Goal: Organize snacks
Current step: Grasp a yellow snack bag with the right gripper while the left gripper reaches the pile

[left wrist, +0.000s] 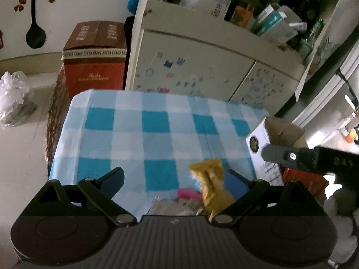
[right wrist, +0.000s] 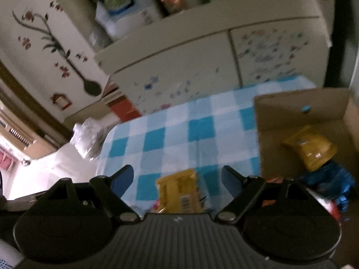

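Left gripper (left wrist: 177, 182) has its jaws spread wide w/ nothing clamped; a yellow snack packet (left wrist: 212, 185) lies on the blue checked tablecloth (left wrist: 134, 134) just inside its right finger, w/ a pink wrapper (left wrist: 187, 194) and a grey-silver packet (left wrist: 177, 207) beside it. Right gripper (right wrist: 177, 182) also has jaws apart, empty; another yellow packet (right wrist: 179, 194) sits on the cloth between the fingers, not pinched. Cardboard box (right wrist: 278, 116) stands open at the table's right, holding a yellow pouch (right wrist: 310, 151) and a blue packet (right wrist: 329, 179). Beyond: cream cabinet (left wrist: 202, 67) w/ stickers, red carton (left wrist: 94, 67) on the floor.
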Motion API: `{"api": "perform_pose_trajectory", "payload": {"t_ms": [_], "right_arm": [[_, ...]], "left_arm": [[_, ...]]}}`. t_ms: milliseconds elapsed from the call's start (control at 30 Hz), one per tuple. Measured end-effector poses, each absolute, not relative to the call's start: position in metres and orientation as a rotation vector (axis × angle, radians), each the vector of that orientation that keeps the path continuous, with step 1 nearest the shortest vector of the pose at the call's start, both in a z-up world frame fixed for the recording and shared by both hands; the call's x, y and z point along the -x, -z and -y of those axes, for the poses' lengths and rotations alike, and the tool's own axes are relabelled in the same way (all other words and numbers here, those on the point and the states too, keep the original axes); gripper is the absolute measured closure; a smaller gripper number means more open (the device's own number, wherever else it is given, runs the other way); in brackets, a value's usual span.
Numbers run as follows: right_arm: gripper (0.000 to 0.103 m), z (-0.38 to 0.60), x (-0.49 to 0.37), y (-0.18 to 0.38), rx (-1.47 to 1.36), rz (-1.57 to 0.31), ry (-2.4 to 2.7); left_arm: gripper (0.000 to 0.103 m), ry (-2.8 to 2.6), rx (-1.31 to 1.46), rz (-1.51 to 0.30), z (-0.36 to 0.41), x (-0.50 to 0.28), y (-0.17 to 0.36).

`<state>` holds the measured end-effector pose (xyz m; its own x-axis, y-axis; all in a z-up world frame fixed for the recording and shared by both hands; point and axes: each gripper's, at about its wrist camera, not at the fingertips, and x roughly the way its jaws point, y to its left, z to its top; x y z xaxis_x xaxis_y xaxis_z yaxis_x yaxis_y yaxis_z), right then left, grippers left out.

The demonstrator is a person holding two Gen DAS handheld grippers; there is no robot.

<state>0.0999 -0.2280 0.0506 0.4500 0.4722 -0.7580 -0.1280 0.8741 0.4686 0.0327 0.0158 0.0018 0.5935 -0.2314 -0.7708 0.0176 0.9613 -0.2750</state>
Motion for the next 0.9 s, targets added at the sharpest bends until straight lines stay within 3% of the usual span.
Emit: {"api": "perform_pose_trajectory", "payload": {"t_ms": [300,667,800,900], "right_arm": [[0.018,0.196,-0.098,-0.019,-0.305,-1.149,-0.421],[0.018,0.182,-0.101,0.012,-0.221,-1.21,-0.376],[0.036,0.179,-0.103,0.02,-0.205,-1.228,-0.372],[0.039,0.175,-0.101,0.021,-0.18,-1.222,-0.376]], "left_arm": [[0.005,0.235,0.135,-1.009,-0.004,-0.003,0.027],[0.005,0.341,-0.105,-0.959,0.029,0.022,0.038],[0.005,0.368,-0.167,-0.924,0.039,0.028,0.039],[0.005,0.395,-0.202,-0.909,0.047,0.032,0.04]]}}
